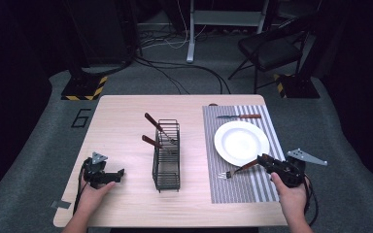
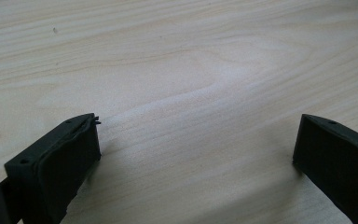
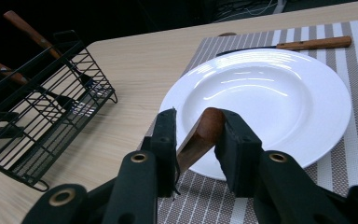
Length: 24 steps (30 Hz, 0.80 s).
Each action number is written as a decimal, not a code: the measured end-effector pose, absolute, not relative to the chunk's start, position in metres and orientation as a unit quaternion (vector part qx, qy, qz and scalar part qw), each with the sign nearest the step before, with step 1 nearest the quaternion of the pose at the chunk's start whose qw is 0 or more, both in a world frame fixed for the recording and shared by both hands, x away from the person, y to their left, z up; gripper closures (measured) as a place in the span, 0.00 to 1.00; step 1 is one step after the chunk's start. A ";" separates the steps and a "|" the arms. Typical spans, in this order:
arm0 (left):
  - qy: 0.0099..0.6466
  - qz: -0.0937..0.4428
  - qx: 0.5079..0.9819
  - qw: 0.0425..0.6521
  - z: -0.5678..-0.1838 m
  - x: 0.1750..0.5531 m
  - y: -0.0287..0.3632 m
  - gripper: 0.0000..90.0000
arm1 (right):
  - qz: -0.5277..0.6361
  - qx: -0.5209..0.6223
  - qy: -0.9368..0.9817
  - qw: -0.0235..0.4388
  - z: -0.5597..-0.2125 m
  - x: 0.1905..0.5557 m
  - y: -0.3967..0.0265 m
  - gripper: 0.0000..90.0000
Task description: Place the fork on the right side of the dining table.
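The right gripper [image 1: 261,160] sits near the desk's [image 1: 126,116] front right corner, over the striped placemat [image 1: 243,191] — its jaws are clamped on the wooden handle of a fork [image 1: 237,169]. The fork slants down toward the placemat's front left part, its tines just above or on the stripes, beside the front rim of the white plate [image 1: 242,142]. A knife [image 1: 240,116] lies along the placemat's far edge, behind the plate. In mid-desk stands a black wire rack [image 1: 167,154] with two wooden-handled utensils leaning in it. The left gripper [image 1: 118,175] rests near the front left corner — jaws spread wide over bare wood, nothing between them.
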<state>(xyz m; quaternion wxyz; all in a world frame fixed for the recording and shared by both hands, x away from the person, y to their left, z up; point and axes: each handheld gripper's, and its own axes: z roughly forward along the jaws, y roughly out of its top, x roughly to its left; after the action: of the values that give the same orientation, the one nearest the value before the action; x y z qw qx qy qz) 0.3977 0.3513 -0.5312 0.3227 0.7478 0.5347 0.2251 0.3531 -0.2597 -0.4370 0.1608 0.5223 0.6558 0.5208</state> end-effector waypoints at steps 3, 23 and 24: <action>0.535 0.225 0.747 0.323 -0.531 0.398 0.351 0.00 | 0.517 0.537 0.648 0.157 -0.442 0.354 -0.263 0.76; 0.535 0.225 0.748 0.322 -0.531 0.398 0.351 0.00 | 0.516 0.579 0.615 0.143 -0.468 0.358 -0.282 0.72; 0.535 0.225 0.747 0.323 -0.531 0.398 0.351 0.00 | 0.518 0.583 0.610 0.138 -0.469 0.358 -0.282 0.72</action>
<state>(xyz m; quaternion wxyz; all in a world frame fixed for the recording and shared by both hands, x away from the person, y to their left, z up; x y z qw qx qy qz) 0.3977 0.3512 -0.5313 0.3230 0.7474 0.5350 0.2255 0.3577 -0.2821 -0.4690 0.1376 0.5835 0.6102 0.5179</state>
